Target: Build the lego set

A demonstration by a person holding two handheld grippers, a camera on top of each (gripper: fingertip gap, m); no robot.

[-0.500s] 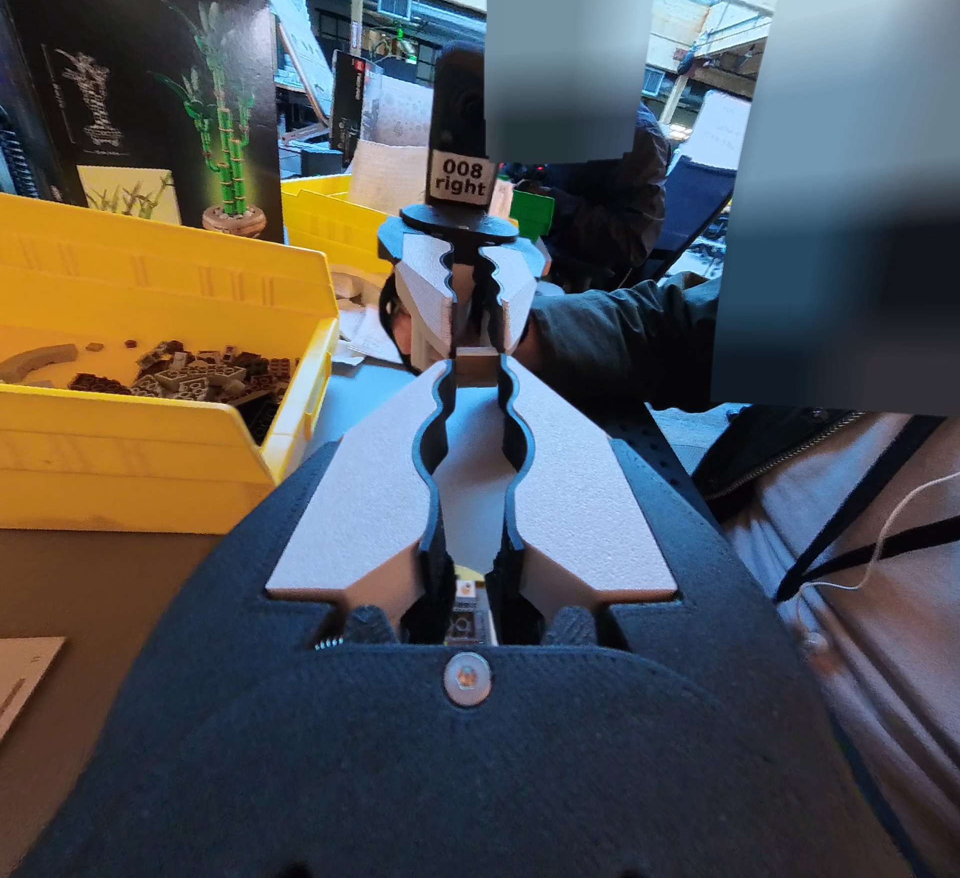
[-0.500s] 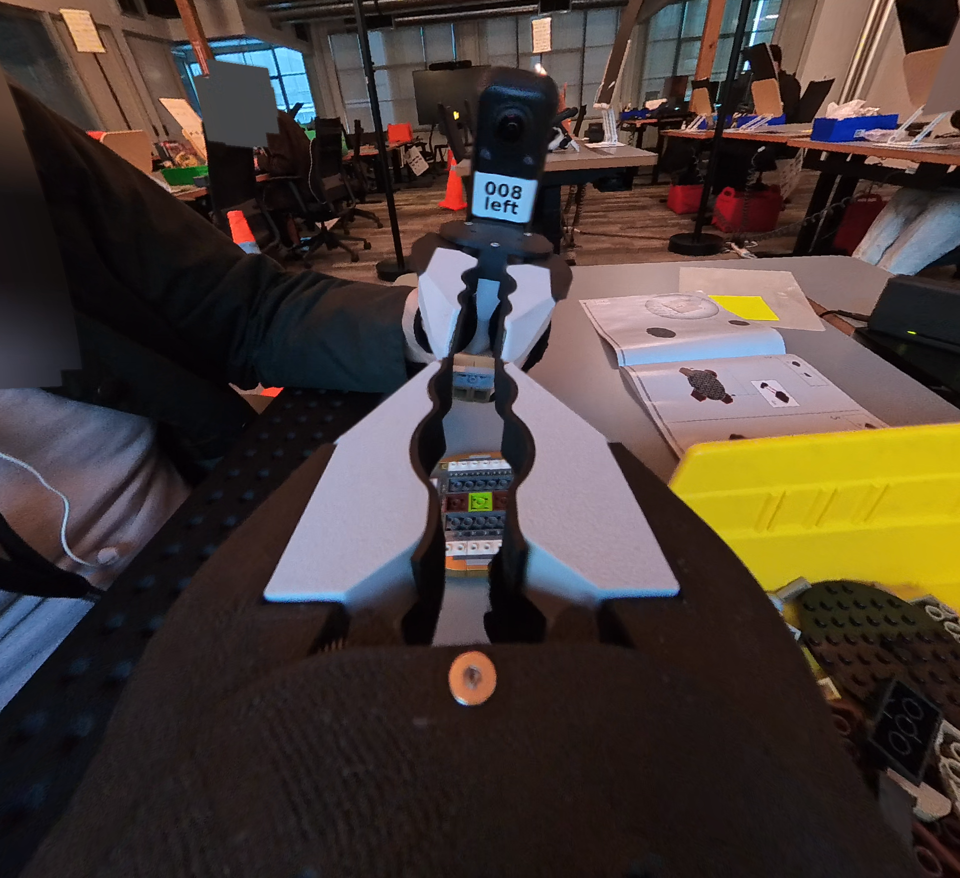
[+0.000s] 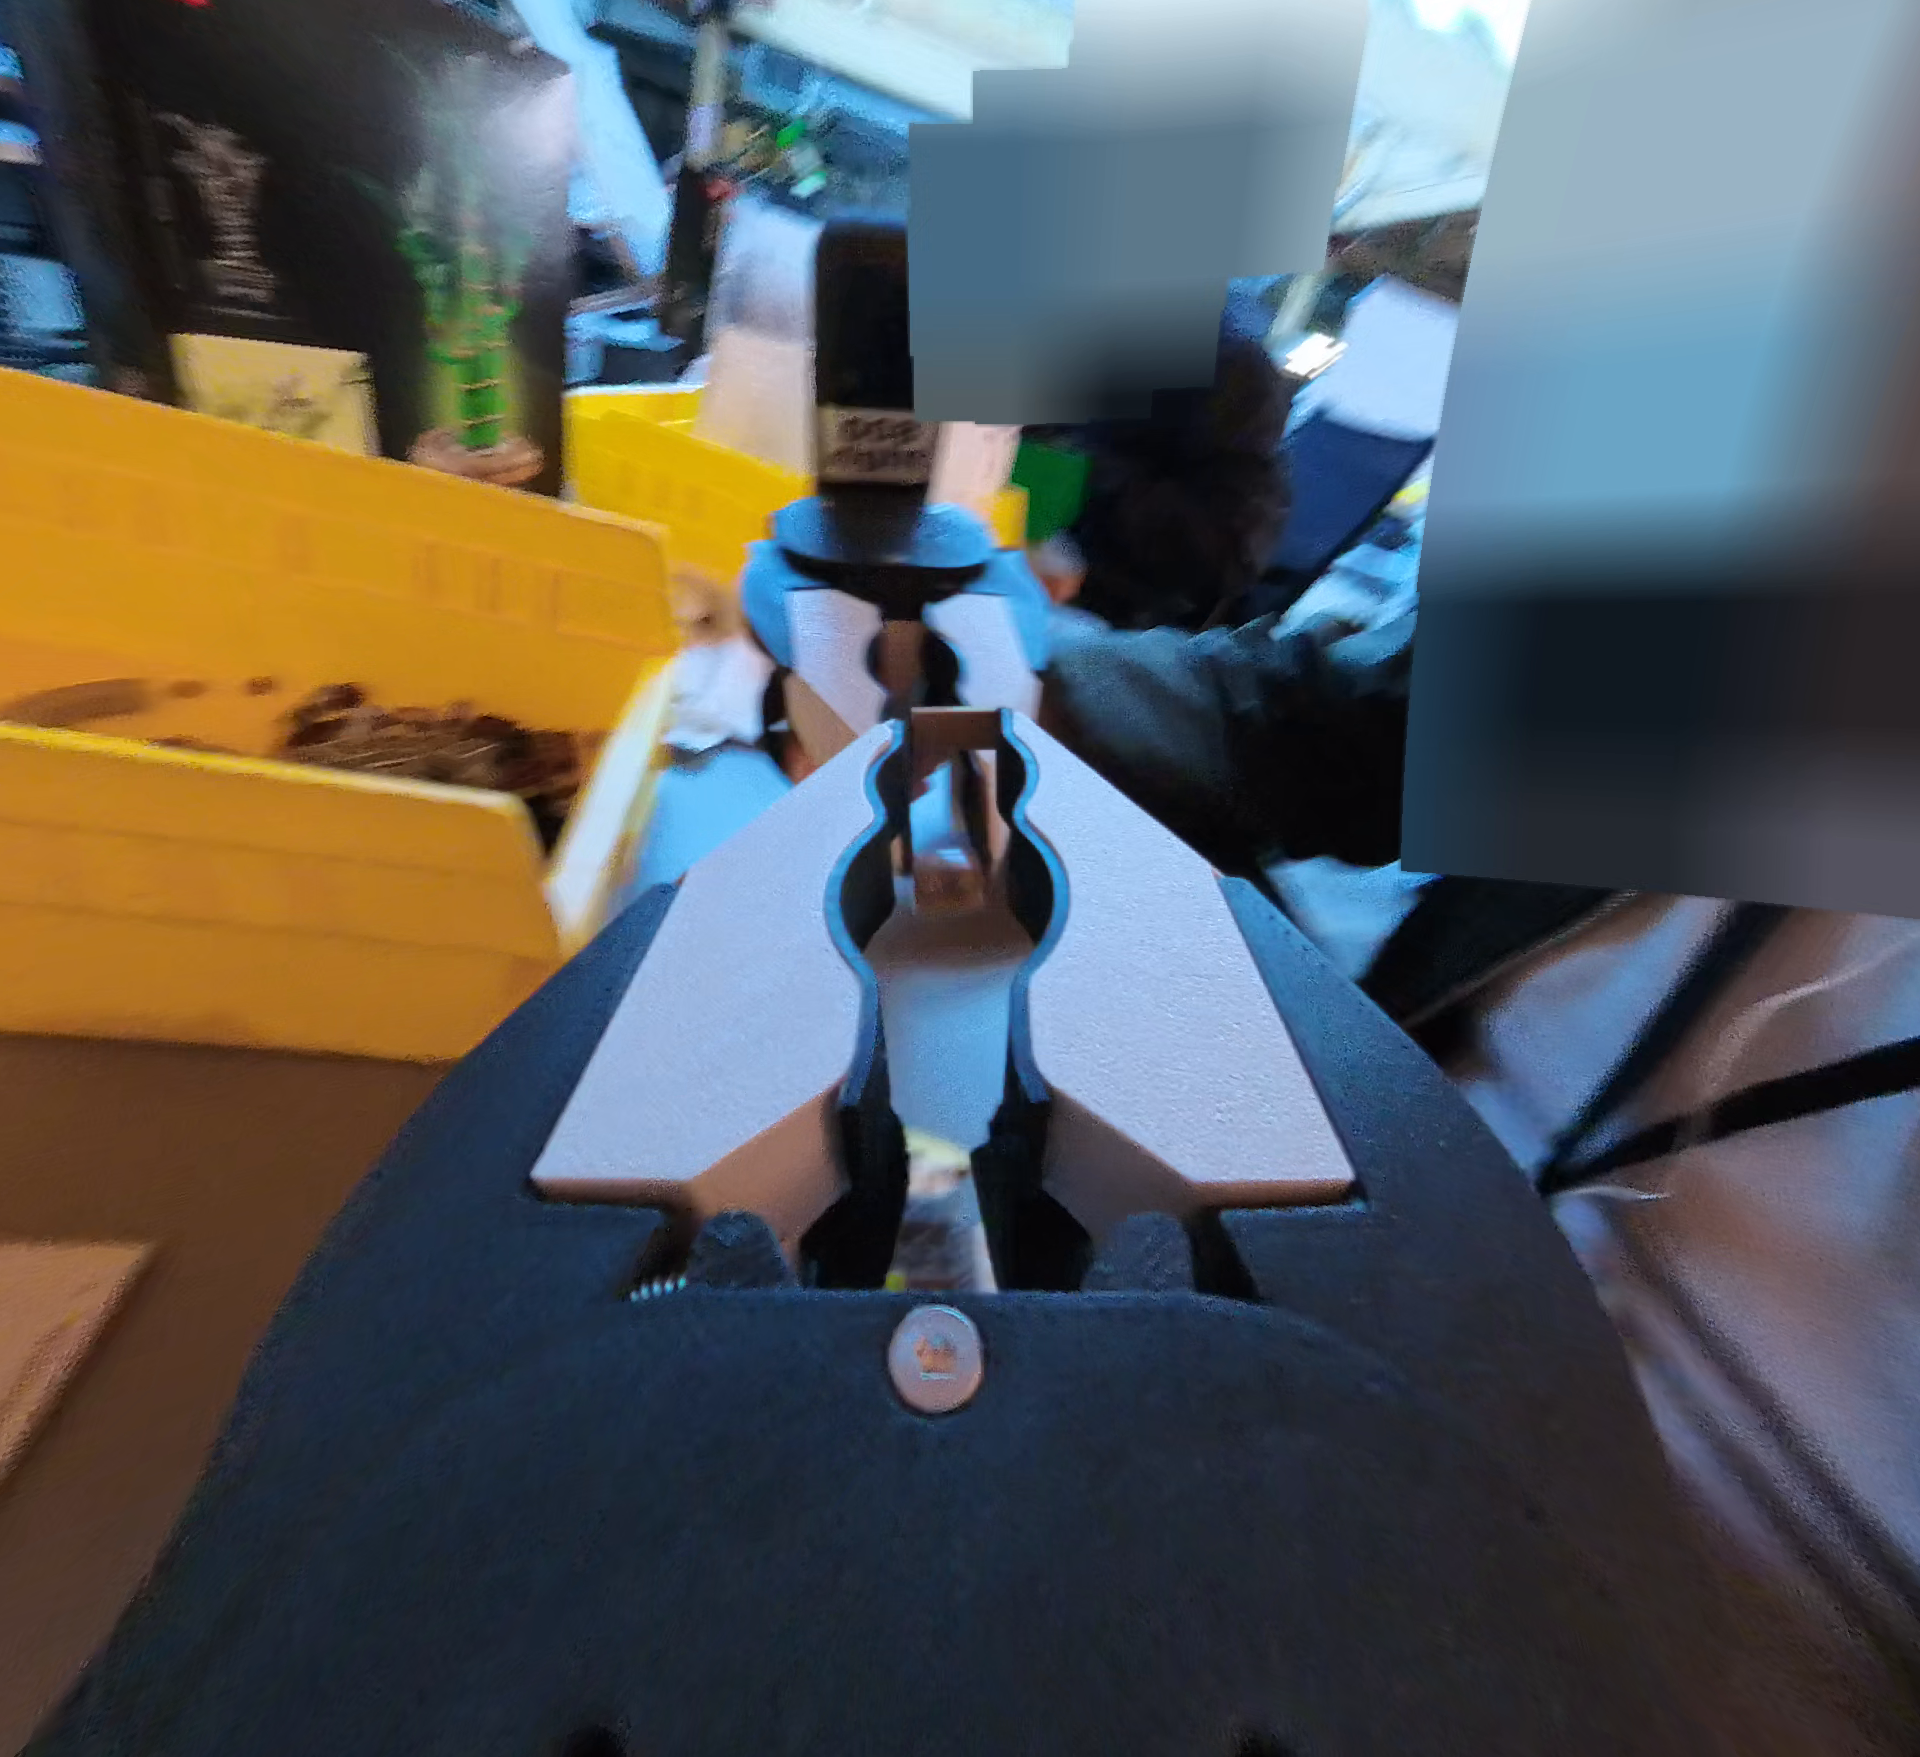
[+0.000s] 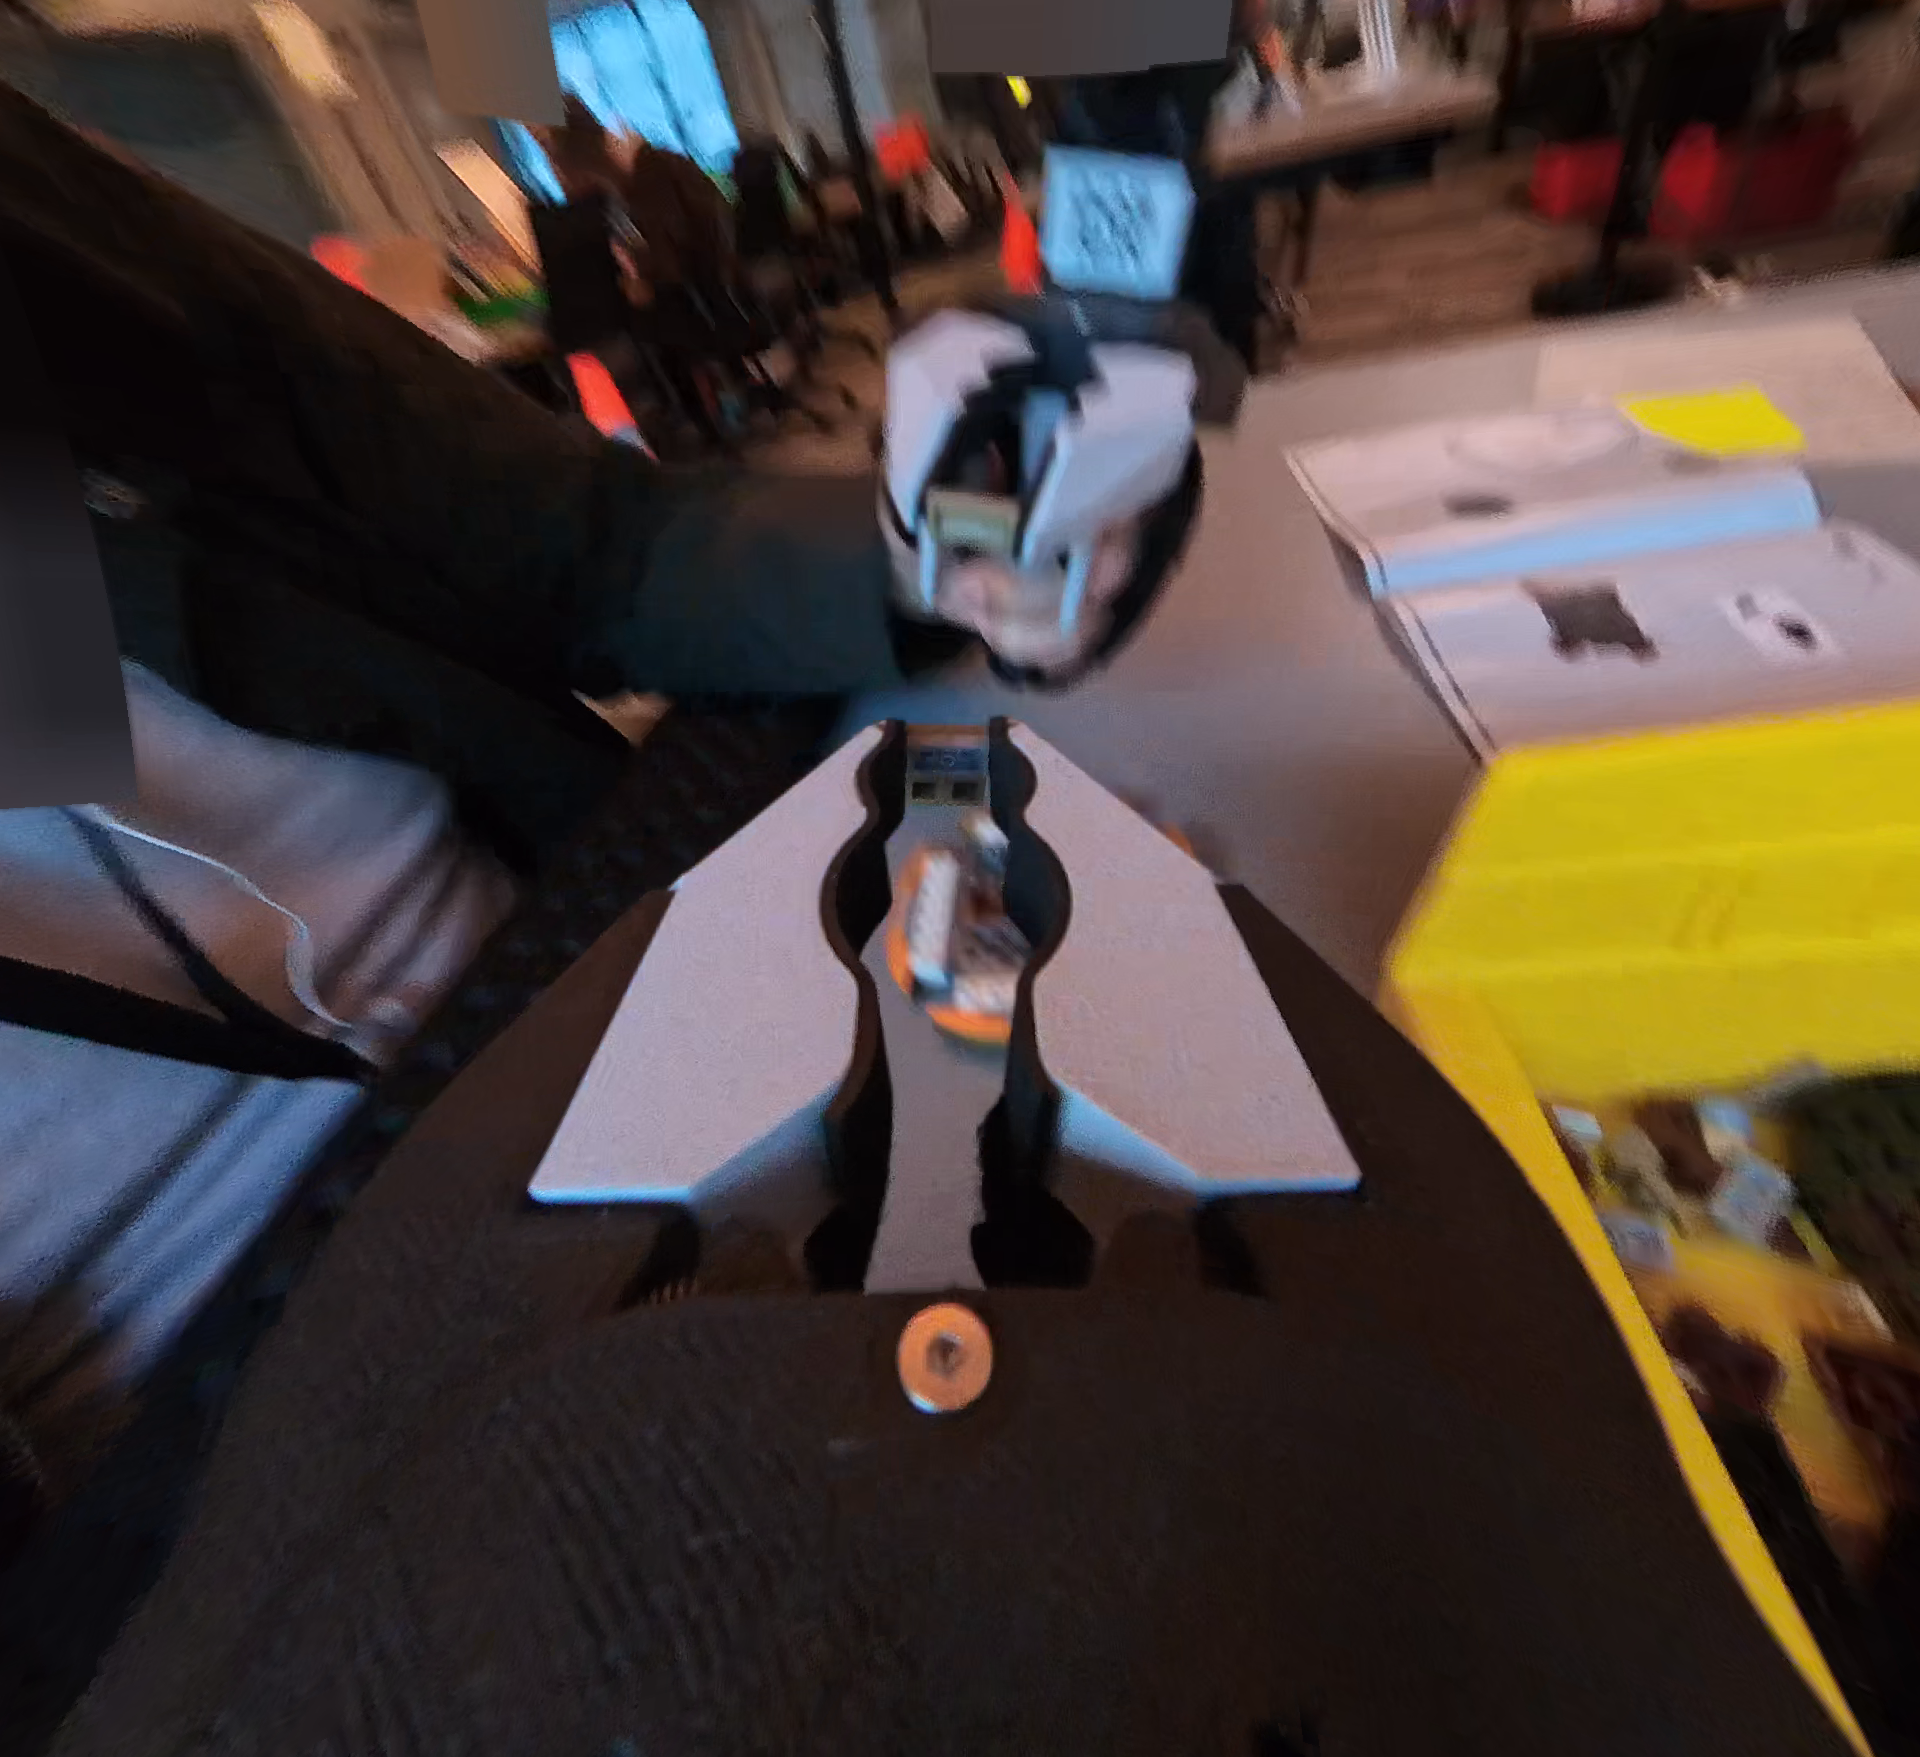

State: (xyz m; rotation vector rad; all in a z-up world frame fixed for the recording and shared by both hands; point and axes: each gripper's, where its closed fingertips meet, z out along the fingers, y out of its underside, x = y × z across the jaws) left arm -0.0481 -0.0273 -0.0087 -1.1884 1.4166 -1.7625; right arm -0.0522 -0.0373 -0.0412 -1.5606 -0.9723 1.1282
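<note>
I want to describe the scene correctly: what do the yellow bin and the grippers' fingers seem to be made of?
Yellow bin: probably moulded plastic, one even colour, smooth walls with ribs. Fingers: apparently matte, grainy pale plastic, maybe 3D-printed, with dark wavy inner edges; blur leaves it open.

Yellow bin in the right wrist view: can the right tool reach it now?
Likely yes: the yellow bin sits open beside the right tool, nothing between, though the tool grips a small brick.

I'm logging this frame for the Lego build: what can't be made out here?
- Left view: loose pieces in the yellow bin are motion-blurred.
- Left view: the brick at the left gripper tips has a blurred shape.
- Right view: the assembly is half hidden by fingers.
- Right view: the manual pages are smeared.
</note>
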